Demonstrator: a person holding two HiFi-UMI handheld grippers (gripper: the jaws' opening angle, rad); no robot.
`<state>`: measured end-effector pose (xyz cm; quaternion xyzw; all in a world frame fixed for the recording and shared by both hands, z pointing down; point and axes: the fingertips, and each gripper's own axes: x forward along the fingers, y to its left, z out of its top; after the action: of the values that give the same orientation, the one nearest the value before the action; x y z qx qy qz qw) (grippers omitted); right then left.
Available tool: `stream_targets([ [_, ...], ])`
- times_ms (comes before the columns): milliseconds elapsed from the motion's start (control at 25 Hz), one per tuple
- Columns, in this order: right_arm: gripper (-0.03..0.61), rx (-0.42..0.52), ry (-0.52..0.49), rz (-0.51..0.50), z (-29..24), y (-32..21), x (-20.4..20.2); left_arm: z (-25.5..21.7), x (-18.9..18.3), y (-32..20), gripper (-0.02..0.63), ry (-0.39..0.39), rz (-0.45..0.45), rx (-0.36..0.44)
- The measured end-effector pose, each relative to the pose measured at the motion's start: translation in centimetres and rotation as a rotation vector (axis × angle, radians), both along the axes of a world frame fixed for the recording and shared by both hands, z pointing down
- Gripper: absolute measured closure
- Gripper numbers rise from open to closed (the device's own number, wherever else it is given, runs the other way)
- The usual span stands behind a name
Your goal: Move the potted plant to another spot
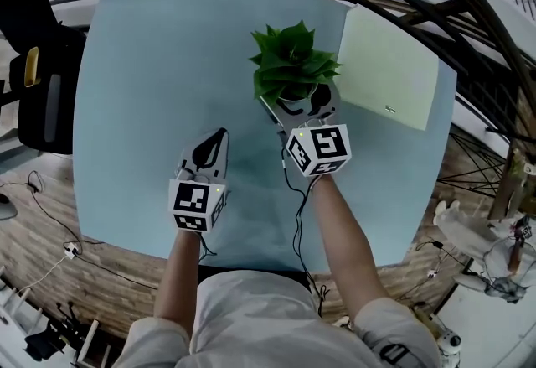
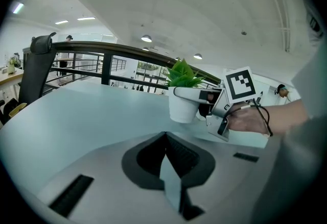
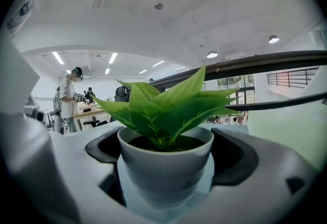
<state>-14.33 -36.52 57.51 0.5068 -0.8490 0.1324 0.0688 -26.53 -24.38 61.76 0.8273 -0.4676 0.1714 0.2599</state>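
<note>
While the white-potted green plant (image 3: 163,151) is clasped in the right gripper (image 1: 300,109)'s fingers (image 3: 236,154), the left gripper (image 2: 166,167) clenched empty, relocation is judged pending.

Mostly hidden under the leaves of the potted plant (image 1: 293,63) in the head view: its white pot and the fingertips of the right gripper (image 1: 300,103). Cannot tell whether the pot's base touches the table (image 1: 159,64). Far left of the plant, a black chair (image 1: 38,98), cut off by the edge. Behind the plant, a standing person (image 3: 66,103), too small for detail.
</note>
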Motion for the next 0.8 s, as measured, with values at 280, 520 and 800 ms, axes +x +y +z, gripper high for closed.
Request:
stream_targets([
  [280,0.048,-0.011,0.008,0.018,1.1,-1.1,0.3,0.7,0.1,0.3,0.601,0.007,0.001,-0.018],
  [520,0.045,-0.023,0.001,0.034,1.7,-1.3,0.2,1.1,-0.1,0.1,0.601,0.009,0.003,-0.031],
  [800,0.043,-0.017,0.045,0.025,2.0,-0.3,-0.1,1.5,-0.6,0.2,0.601,0.017,0.008,-0.047],
])
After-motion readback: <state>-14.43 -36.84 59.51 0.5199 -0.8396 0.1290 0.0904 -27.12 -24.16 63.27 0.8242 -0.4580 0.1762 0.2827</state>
